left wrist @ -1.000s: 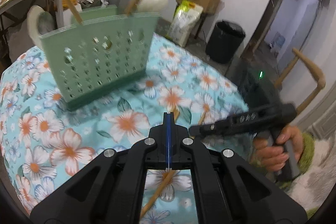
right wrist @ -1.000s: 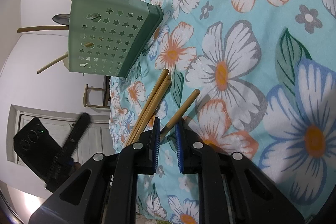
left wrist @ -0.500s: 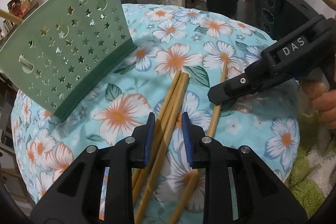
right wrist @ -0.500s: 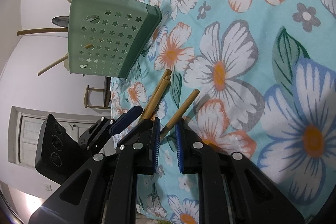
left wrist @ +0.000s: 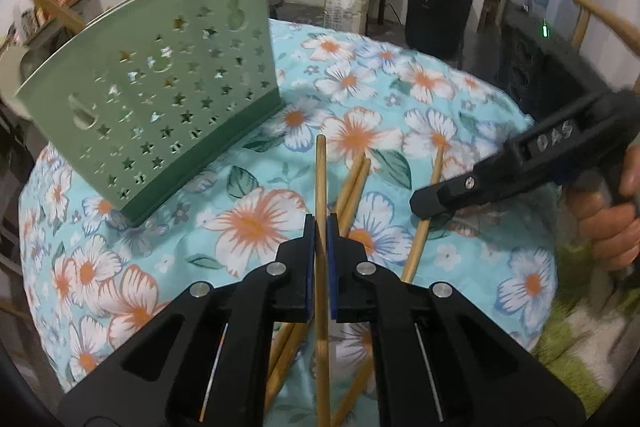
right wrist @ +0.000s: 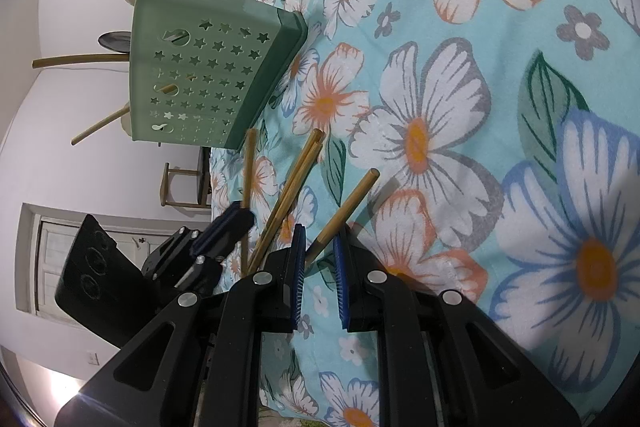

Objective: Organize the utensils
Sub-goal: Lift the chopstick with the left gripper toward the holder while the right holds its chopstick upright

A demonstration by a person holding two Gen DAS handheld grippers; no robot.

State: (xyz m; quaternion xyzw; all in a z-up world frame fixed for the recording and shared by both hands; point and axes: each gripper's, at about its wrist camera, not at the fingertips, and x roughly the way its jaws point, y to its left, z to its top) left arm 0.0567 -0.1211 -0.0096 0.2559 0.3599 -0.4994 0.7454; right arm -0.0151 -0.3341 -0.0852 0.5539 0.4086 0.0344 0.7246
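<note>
Several wooden chopsticks lie on the floral tablecloth. My left gripper is shut on one chopstick and holds it lifted above a pair of chopsticks lying side by side. It also shows in the right wrist view. My right gripper is open, its blue pads on either side of a single chopstick that rests on the cloth. The green perforated utensil basket stands at the far left and holds spoons and wooden handles; it also shows in the right wrist view.
A black bin, boxes and a bag stand on the floor beyond the table. A wooden chair back is at the right. The round table's edge drops off on the right, near the hand holding the right gripper.
My left gripper closed on one chopstick of the bundle and lifted it off the cloth. My right gripper stayed open around the single chopstick.
</note>
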